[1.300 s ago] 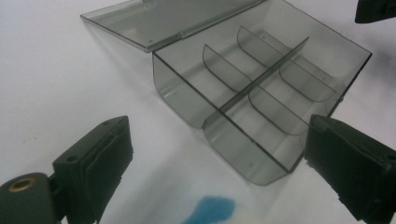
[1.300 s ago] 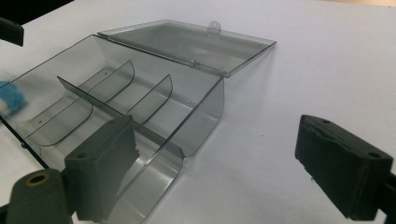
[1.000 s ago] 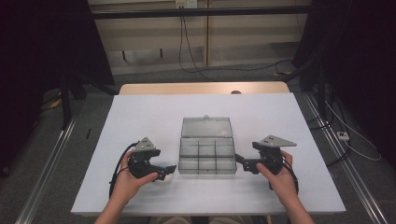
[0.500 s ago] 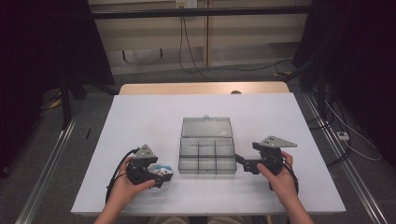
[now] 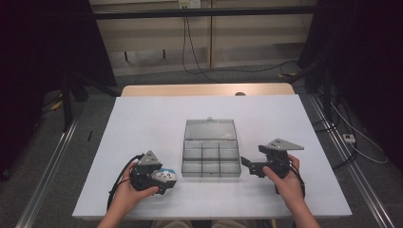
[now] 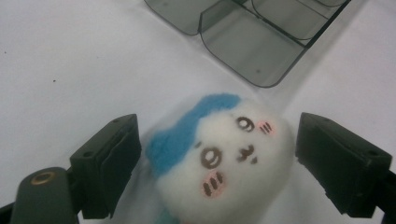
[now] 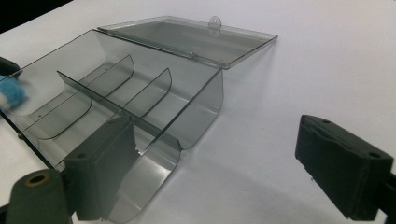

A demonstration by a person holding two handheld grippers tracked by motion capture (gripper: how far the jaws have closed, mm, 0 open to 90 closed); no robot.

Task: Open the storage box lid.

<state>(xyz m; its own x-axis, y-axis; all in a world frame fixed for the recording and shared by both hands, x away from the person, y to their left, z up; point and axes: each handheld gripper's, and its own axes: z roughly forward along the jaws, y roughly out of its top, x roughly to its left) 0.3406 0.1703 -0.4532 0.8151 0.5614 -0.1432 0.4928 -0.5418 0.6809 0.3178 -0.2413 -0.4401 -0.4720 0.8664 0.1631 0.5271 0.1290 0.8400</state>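
now our left gripper [image 6: 217, 158] has its jaws wide around the little plush toy [image 6: 219, 154] on the table [image 5: 152, 123], closing in, not squeezing. our right gripper [image 7: 219, 172] gapes empty by the clear box [image 5: 211, 154].

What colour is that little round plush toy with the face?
The plush toy is white with a blue patch on top, brown eyes and mouth, and pink cheeks. The left gripper view shows it best.

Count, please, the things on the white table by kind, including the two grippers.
Plush toy, white with blue: 1
Clear grey compartment box, lid open: 1
Grippers: 2, left gripper and right gripper
Total: 4
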